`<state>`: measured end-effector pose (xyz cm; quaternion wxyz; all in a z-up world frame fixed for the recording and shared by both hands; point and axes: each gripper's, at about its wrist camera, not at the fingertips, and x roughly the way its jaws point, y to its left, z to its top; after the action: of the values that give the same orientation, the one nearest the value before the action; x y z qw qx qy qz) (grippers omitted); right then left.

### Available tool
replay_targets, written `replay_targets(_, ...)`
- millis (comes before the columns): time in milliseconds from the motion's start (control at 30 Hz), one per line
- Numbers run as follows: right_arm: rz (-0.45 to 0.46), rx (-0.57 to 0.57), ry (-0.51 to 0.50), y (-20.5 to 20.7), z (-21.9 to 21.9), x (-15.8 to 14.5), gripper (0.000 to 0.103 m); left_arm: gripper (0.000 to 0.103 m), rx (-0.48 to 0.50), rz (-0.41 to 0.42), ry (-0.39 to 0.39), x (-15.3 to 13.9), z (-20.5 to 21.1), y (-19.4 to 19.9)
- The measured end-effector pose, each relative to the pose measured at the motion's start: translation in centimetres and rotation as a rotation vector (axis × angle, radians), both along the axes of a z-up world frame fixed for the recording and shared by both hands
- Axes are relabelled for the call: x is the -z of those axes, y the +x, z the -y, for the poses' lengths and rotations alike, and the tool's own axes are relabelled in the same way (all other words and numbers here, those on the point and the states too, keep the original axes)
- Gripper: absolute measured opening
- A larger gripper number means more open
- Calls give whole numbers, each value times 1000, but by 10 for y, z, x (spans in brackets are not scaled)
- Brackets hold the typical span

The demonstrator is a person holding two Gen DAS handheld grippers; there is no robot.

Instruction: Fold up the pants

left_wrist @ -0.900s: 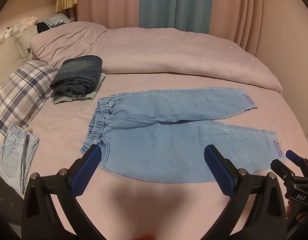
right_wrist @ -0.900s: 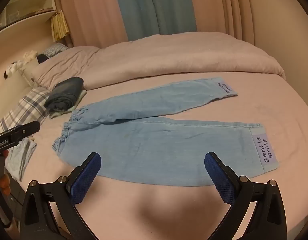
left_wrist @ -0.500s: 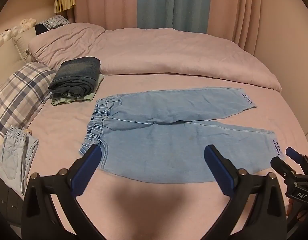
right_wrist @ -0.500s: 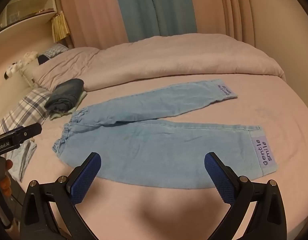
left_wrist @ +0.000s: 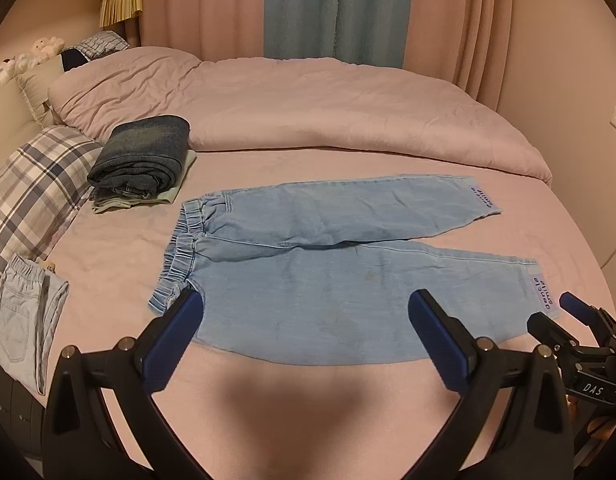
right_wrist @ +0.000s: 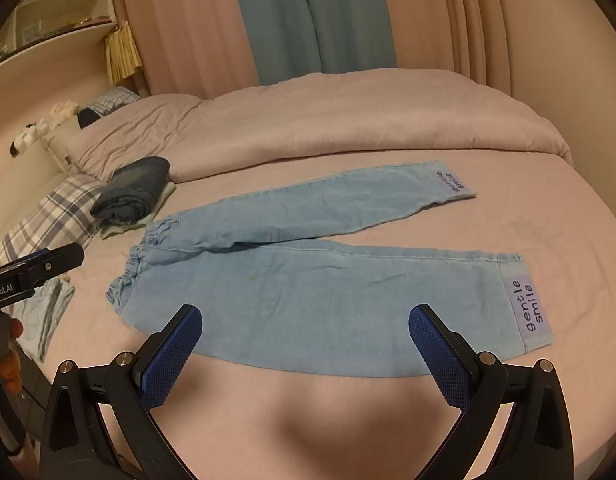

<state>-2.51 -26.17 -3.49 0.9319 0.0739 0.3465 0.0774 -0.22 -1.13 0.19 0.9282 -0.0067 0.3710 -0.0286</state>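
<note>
Light blue denim pants [left_wrist: 328, 264] lie flat on the pink bed, waistband to the left, both legs spread to the right with "gentle smile" patches at the cuffs; they also show in the right wrist view [right_wrist: 308, 280]. My left gripper [left_wrist: 308, 320] is open and empty above the near edge of the pants by the waist end. My right gripper [right_wrist: 306, 336] is open and empty above the near leg's edge. The right gripper also shows at the left wrist view's right edge [left_wrist: 580, 332].
A stack of folded dark jeans [left_wrist: 142, 156] sits at the back left. A plaid pillow [left_wrist: 28, 192] and another pale denim garment [left_wrist: 22, 312] lie at the left edge. A bunched pink duvet [left_wrist: 308, 108] runs across the back, curtains behind.
Both grippers have drawn back and risen slightly, so the pants sit a little farther and lower in view. The pants have not moved.
</note>
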Motion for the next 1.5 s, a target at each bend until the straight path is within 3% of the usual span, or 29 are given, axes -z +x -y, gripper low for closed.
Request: replay_targets(1500, -6, -20, -16, -1, -8, 4, 103, 103, 9, -18, -5, 4, -3, 0)
